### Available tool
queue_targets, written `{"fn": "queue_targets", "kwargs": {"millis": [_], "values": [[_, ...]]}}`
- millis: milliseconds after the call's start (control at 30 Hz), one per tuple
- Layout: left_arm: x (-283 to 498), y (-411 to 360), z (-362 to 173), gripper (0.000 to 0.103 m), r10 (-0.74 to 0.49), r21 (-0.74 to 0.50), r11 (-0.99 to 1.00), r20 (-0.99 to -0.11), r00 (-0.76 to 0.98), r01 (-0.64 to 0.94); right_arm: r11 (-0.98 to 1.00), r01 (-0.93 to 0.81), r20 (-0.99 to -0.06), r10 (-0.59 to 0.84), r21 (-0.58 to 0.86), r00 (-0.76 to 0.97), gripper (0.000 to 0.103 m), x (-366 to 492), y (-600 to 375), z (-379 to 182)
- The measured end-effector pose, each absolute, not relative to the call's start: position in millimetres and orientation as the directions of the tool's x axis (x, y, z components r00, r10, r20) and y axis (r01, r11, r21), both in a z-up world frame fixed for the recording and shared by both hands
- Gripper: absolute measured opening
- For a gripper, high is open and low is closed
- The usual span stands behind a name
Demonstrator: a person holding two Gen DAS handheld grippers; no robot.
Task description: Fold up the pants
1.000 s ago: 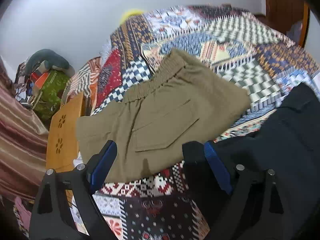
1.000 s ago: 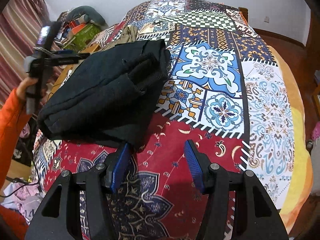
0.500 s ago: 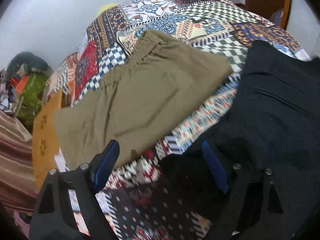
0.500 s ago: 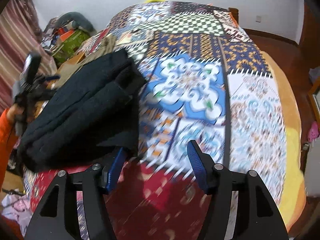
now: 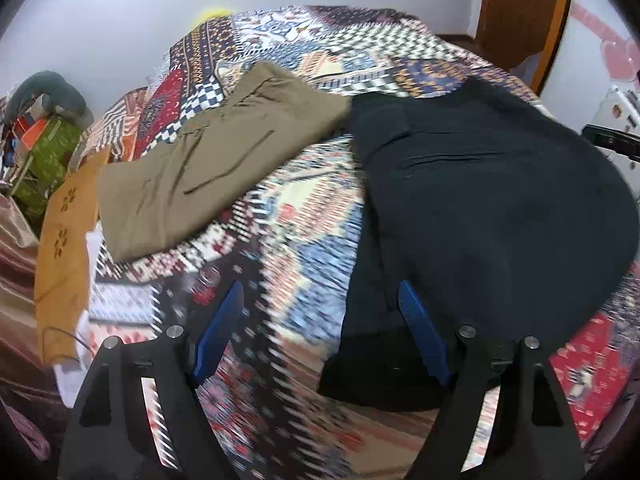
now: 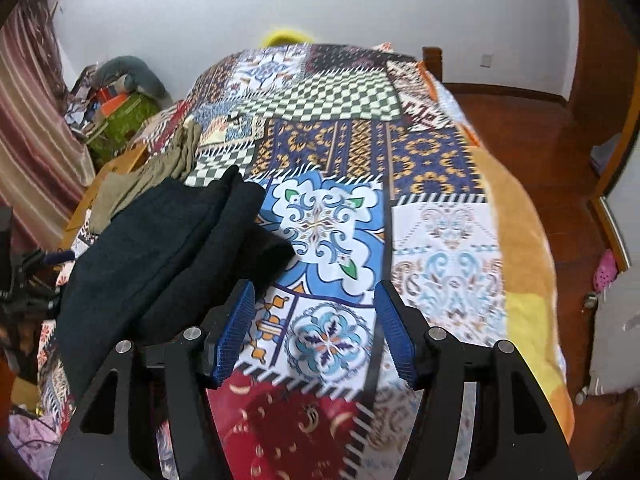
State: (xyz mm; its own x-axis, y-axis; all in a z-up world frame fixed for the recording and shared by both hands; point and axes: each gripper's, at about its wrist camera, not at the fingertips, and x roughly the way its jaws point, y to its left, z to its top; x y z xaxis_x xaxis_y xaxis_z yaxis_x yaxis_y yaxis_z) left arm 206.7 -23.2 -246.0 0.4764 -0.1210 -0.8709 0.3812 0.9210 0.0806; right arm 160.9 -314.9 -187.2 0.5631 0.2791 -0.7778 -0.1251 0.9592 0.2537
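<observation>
Folded black pants (image 5: 492, 216) lie on the patchwork bedspread (image 5: 304, 216), to the right in the left wrist view and at the left in the right wrist view (image 6: 160, 264). Folded khaki pants (image 5: 212, 168) lie beside them, farther left; in the right wrist view (image 6: 160, 168) they show behind the black pants. My left gripper (image 5: 320, 324) is open and empty above the bed, its right finger over the near edge of the black pants. My right gripper (image 6: 316, 336) is open and empty above the bedspread, just right of the black pants.
An orange wooden stool (image 5: 64, 236) stands by the bed's left edge. A pile of bags and clothes (image 6: 116, 104) sits by the wall near a striped curtain (image 6: 36, 120). Wooden floor (image 6: 520, 120) and a door frame (image 5: 520, 16) lie right of the bed.
Both grippers have pulled back and risen away from the black pants. The left view has swung right, so the khaki pants sit farther left. Both stay open.
</observation>
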Motion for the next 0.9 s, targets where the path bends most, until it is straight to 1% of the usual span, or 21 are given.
{"fn": "queue_targets", "kwargs": {"millis": [133,200,267,367,467,533,600,633,700,733,767,800,900], "values": [[188.0,-31.3,-241.6,0.08,-0.141,0.028,0.945,-0.864,0.483,0.326,0.959,-0.131,-0.758,0.28,0.253,0.589,0.058,146.4,-318.2,-173.3],[182.6,-34.0,-234.3,0.079,-0.128,0.041,0.95,-0.854,0.504,0.311,0.955,-0.144,-0.746,0.292,0.259,0.598,0.058,139.3,-317.2,-166.7],[179.4,-34.4,-219.8,0.079,-0.118,0.054,0.955,-0.834,0.54,0.292,0.951,-0.162,-0.736,0.308,0.265,0.603,0.058,133.6,-313.1,-160.2],[177.9,-34.6,-194.7,0.079,-0.137,0.052,0.956,-0.791,0.596,0.288,0.941,-0.214,-0.716,0.34,0.264,0.61,0.058,126.4,-300.2,-149.3],[179.9,-40.8,-172.0,0.079,-0.184,0.023,0.953,-0.746,0.64,0.301,0.921,-0.277,-0.686,0.39,0.275,0.614,0.058,121.4,-282.7,-138.7],[181.9,-49.1,-163.0,0.074,-0.23,-0.013,0.947,-0.725,0.65,0.321,0.908,-0.305,-0.67,0.419,0.288,0.613,0.058,121.1,-272.9,-135.0],[185.7,-59.3,-161.7,0.062,-0.28,-0.058,0.935,-0.724,0.631,0.349,0.895,-0.33,-0.659,0.444,0.299,0.607,0.058,123.0,-260.9,-133.8],[185.8,-64.6,-162.4,0.059,-0.294,-0.071,0.931,-0.726,0.622,0.357,0.887,-0.345,-0.654,0.459,0.306,0.601,0.058,124.4,-254.4,-134.0],[188.8,-75.7,-169.5,0.047,-0.314,-0.091,0.924,-0.737,0.599,0.372,0.872,-0.373,-0.65,0.486,0.317,0.584,0.058,126.8,-243.0,-136.2],[191.4,-81.4,-176.2,0.044,-0.325,-0.107,0.919,-0.748,0.579,0.379,0.866,-0.385,-0.653,0.495,0.319,0.573,0.058,128.5,-237.2,-138.6],[194.1,-85.9,-183.6,0.037,-0.336,-0.123,0.915,-0.759,0.558,0.385,0.863,-0.393,-0.658,0.499,0.318,0.563,0.058,128.8,-231.9,-141.6],[197.6,-90.9,-193.7,0.034,-0.346,-0.14,0.91,-0.775,0.528,0.391,0.858,-0.404,-0.666,0.505,0.318,0.549,0.058,130.5,-226.0,-146.6],[205.0,-94.7,-220.9,0.033,-0.334,-0.149,0.912,-0.812,0.479,0.382,0.85,-0.413,-0.696,0.511,0.326,0.504,0.058,135.4,-217.5,-165.7]]}}
